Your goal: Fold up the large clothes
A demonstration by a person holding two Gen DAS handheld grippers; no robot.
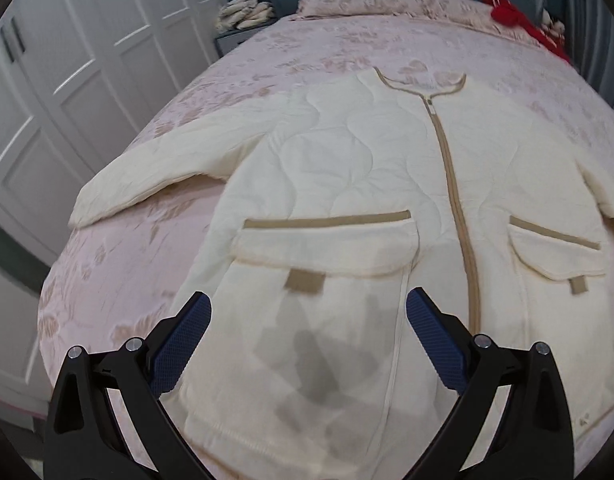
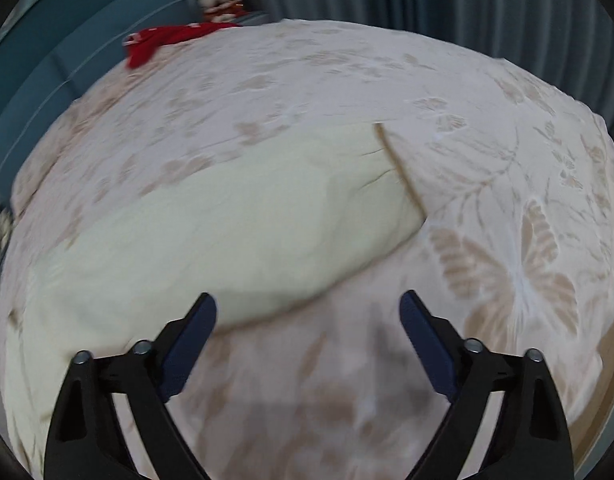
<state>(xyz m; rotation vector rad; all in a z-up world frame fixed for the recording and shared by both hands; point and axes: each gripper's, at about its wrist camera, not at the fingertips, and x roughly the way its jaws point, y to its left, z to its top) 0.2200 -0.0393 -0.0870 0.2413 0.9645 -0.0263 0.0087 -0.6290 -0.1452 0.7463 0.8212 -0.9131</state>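
— Jacket [image 1: 347, 184] lies zipped flat on our bed [image 1: 119, 272]; quilted, soft, light, probably floppy.
— Both claws, left gripper [image 1: 307, 320] and right gripper [image 2: 307, 320], gape empty; we'd pinch the sleeve cuff [image 2: 399, 168].

We are seeing bed [image 1: 119, 280] wearing pink floral cover; cream jacket [image 1: 347, 168] is lying flat on it, red garment [image 1: 511, 14] and pillow [image 1: 359, 0] resting near headboard.

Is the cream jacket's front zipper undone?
No, in the left wrist view the cream jacket lies flat on the bed with its tan zipper closed right up to the collar.
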